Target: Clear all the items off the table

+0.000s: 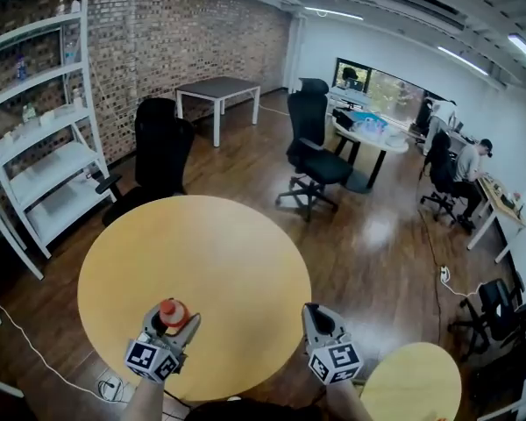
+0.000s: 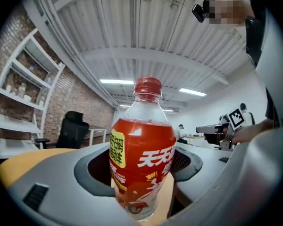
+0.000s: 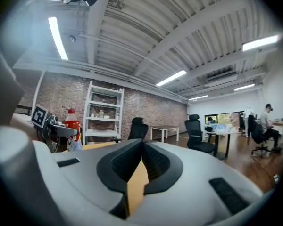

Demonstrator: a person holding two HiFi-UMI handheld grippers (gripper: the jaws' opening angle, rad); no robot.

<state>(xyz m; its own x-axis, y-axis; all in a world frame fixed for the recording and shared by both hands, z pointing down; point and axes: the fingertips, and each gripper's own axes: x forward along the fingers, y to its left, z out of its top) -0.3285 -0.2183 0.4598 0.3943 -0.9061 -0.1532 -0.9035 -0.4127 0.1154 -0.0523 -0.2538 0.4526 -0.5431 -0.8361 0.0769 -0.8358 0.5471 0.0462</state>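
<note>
Your left gripper (image 1: 173,321) was clamped on a plastic bottle (image 1: 172,312), its two dark pads (image 2: 92,166) pressed against the bottle's sides. It was held over the near left part of the round yellow table (image 1: 212,244). The bottle stood upright in the grip, and I could not tell whether its base touched the tabletop.

In the left gripper view the bottle (image 2: 141,159) filled the middle of the frame. It had a red cap (image 2: 147,85), a clear shoulder and a red wrap label (image 2: 132,182). Large white Chinese characters (image 2: 155,157) ran across that label, beginning "天天", and the rest curved out of sight. To their left sat a yellow patch (image 2: 117,149) with dark Chinese characters in two rows. I could make out "扫码" in the upper row but could not read the patch in full. Smaller print lower on the label was too blurred to read.

Your right gripper (image 1: 314,312) hung at the table's near right edge, well apart from the bottle. Its jaws were pressed fully together with nothing between them, as the right gripper view (image 3: 142,147) showed plainly. That view also caught the bottle (image 3: 72,124) far off to the left.

Each gripper carried its cube of black-and-white square markers (image 1: 151,358), which bore patterns and no words. Nothing else lay on the table.
</note>
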